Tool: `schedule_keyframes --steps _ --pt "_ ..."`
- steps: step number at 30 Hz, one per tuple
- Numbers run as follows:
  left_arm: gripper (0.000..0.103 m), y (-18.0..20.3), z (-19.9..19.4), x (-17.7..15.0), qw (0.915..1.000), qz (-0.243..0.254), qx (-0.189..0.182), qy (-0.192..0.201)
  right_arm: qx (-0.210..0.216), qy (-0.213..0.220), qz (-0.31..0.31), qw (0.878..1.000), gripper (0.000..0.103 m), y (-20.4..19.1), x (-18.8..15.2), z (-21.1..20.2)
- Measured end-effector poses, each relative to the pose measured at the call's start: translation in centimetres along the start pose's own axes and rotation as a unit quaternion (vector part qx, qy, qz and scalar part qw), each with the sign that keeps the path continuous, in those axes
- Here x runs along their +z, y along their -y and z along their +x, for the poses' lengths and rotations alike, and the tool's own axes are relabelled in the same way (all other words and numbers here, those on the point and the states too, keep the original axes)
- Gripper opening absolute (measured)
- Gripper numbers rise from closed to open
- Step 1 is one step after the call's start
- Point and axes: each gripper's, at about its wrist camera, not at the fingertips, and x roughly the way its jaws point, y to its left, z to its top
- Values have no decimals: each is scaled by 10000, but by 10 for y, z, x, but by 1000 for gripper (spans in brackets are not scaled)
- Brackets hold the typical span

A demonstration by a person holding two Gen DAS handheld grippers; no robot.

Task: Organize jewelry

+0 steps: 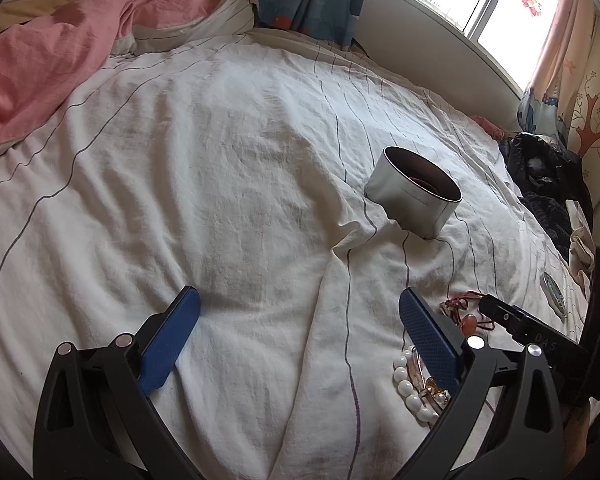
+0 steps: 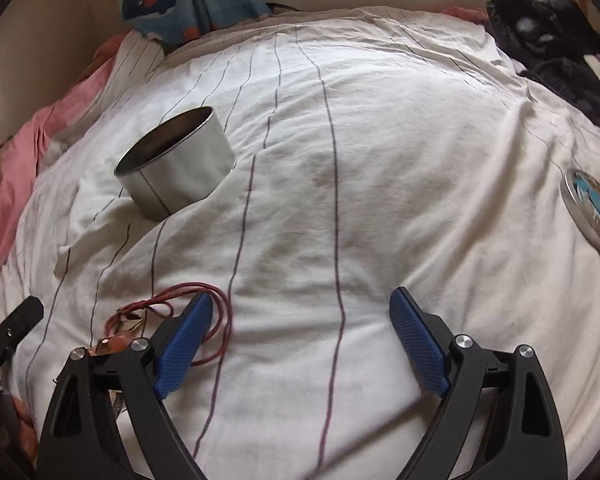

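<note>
Your bed sheet [image 1: 240,152] is soft, matt white cloth, creased, with thin dark stripes. At eleven o'clock lies a pink blanket [image 1: 40,60], also matt cloth. The round tin [image 1: 412,192] is smooth brushed metal, dull outside and shinier, darker inside. Its lid [image 2: 592,208] at three o'clock has a glossy printed face with a metal rim. The bead bracelet [image 1: 410,388] looks glossy and smooth; the red cord necklace [image 2: 216,320] is thin matt string. Your jaws carry rough, knurled blue plastic pads [image 2: 188,344] on matt black plastic arms.

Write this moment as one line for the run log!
left gripper: open, empty | right gripper: open, empty, beside red cord necklace | white bead bracelet: on sheet | round silver tin: open
</note>
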Motion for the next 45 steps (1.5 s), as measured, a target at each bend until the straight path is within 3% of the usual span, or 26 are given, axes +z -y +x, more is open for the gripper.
schedule_keyframes --steps 4,7,9,13,16,18,20,22,25,27,29,31,34,36,41,43,45 --pt "96 10 -6 -2 9996 286 -78 21 35 38 -255 9997 86 0 -8 -12" --pt "95 32 -12 -6 9955 916 -254 -52 275 96 -119 9995 87 9 -10 -19" --pt "96 56 -17 -13 9858 1644 -348 -57 508 156 -28 9986 90 12 -11 -23" --pt "96 100 -16 -29 9538 2956 -514 -165 979 221 408 9941 91 25 -12 -24" --pt "96 119 -9 -35 9362 3454 -543 -348 1054 236 502 9929 92 27 -11 -23" --pt "96 124 -2 -33 9326 3542 -487 -489 1017 250 457 9935 93 24 -11 -22" --pt "96 117 5 -23 9425 3272 -396 -554 1002 261 435 9937 93 23 -12 -22" --pt "89 100 11 -11 9602 2723 -221 -583 1016 268 446 9935 94 23 -12 -22" --pt "84 63 8 9 9839 1749 317 -194 1016 274 451 9934 94 23 -12 -21" --pt "84 44 0 18 9915 1288 181 -81 1015 268 442 9935 94 24 -12 -21" --pt "84 48 -6 17 9887 1495 -12 -133 1017 268 443 9935 94 24 -12 -21" --pt "84 64 -3 8 9789 2024 -70 -280 1010 268 439 9936 95 24 -12 -21" --pt "84 90 13 -10 9567 2839 248 -591 1015 270 443 9935 95 24 -12 -21" --pt "84 96 21 -14 9503 2998 446 -708 1009 270 440 9936 95 23 -12 -21" --pt "84 84 35 3 9635 2476 690 -746 997 267 425 9938 95 23 -12 -21" --pt "85 69 35 13 9746 1975 876 -587 990 265 422 9938 95 23 -12 -20" --pt "85 46 32 24 9870 1293 797 -521 985 265 418 9939 95 23 -12 -20"
